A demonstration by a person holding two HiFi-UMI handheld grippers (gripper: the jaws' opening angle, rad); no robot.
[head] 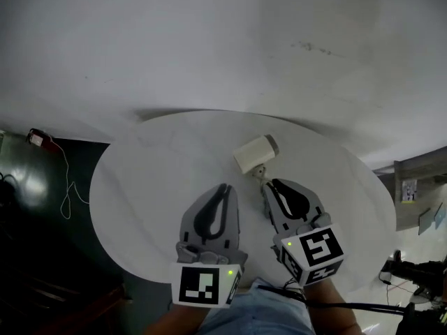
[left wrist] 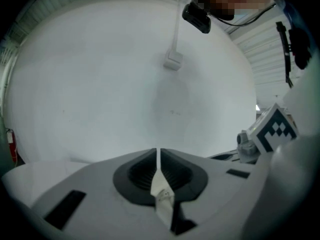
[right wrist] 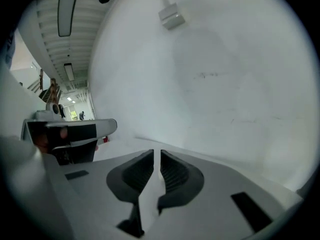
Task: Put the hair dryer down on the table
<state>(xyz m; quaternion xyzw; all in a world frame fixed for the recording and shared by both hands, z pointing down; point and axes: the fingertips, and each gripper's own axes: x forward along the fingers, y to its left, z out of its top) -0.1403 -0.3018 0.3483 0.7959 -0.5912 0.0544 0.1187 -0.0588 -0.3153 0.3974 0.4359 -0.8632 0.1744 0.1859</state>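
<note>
A cream hair dryer (head: 255, 153) lies on the round white table (head: 160, 180), its short handle (head: 260, 174) pointing back toward me. Just behind that handle's end is my right gripper (head: 272, 183). Its jaws stand almost together with only a thin slit, and nothing shows between them in the right gripper view (right wrist: 157, 153), where the dryer is out of sight. My left gripper (head: 224, 187) hovers to the left of the dryer, apart from it. In the left gripper view (left wrist: 157, 151) its jaws are shut and empty.
The white wall behind the table carries a small junction box (left wrist: 173, 60) (right wrist: 171, 15). A red object with a white cable (head: 38, 139) lies on the dark floor at left. Black cables (head: 391, 306) run at the lower right. The table's near edge is right under my grippers.
</note>
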